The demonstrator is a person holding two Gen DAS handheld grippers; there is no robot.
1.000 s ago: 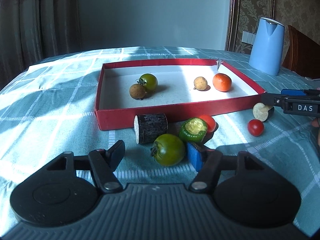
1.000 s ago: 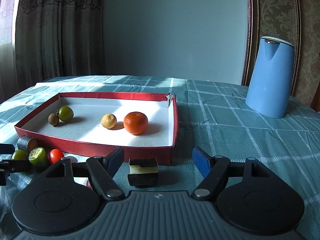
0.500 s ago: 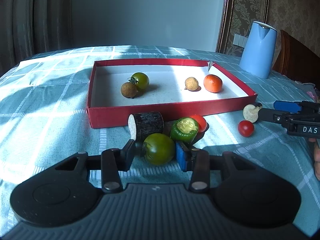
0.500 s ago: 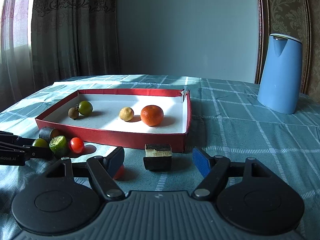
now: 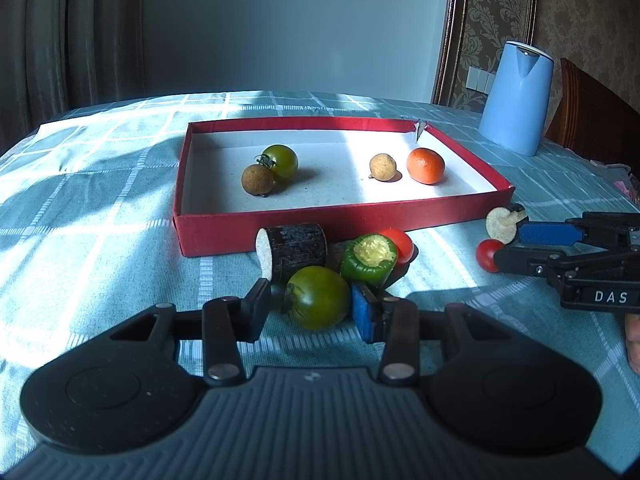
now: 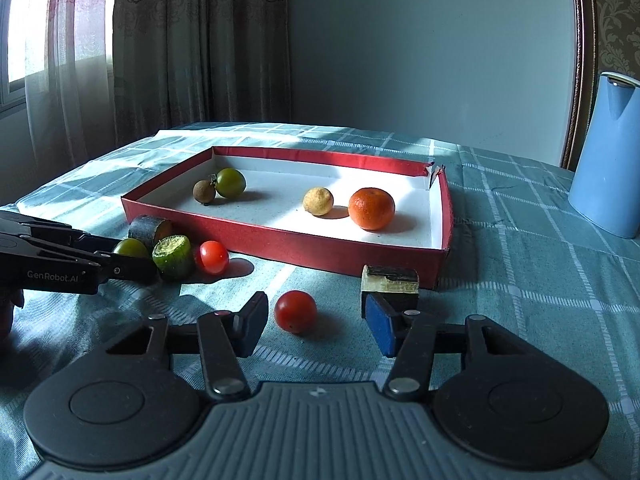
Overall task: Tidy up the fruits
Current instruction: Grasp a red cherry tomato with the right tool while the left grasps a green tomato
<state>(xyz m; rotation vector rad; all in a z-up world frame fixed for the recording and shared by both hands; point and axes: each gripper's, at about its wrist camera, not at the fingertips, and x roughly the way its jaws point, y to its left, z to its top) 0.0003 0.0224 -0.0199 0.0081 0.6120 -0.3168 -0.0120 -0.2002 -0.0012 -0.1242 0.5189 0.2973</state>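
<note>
My left gripper (image 5: 311, 296) is shut on a large green tomato (image 5: 320, 300) that rests on the cloth in front of the red box (image 5: 320, 224). In the right wrist view the same left gripper (image 6: 120, 256) holds that green tomato (image 6: 130, 248). My right gripper (image 6: 315, 308) straddles a red cherry tomato (image 6: 295, 311); its jaws are closing and the pads stand clear of it. The box holds a green tomato (image 5: 282, 162), a brown longan (image 5: 257, 179), a pale longan (image 5: 383, 167) and a mandarin (image 5: 425, 165).
A dark cylinder piece (image 5: 296, 250), a green pepper stub (image 5: 368, 258) and a red tomato (image 5: 402, 244) crowd just behind the held tomato. A dark chunk (image 6: 390, 280) lies by the box corner. A blue kettle (image 5: 516, 100) stands at the back right.
The left jaws closed onto the green tomato and stayed. The right gripper swung from the dark chunk over to the cherry tomato, and its jaws narrowed.
</note>
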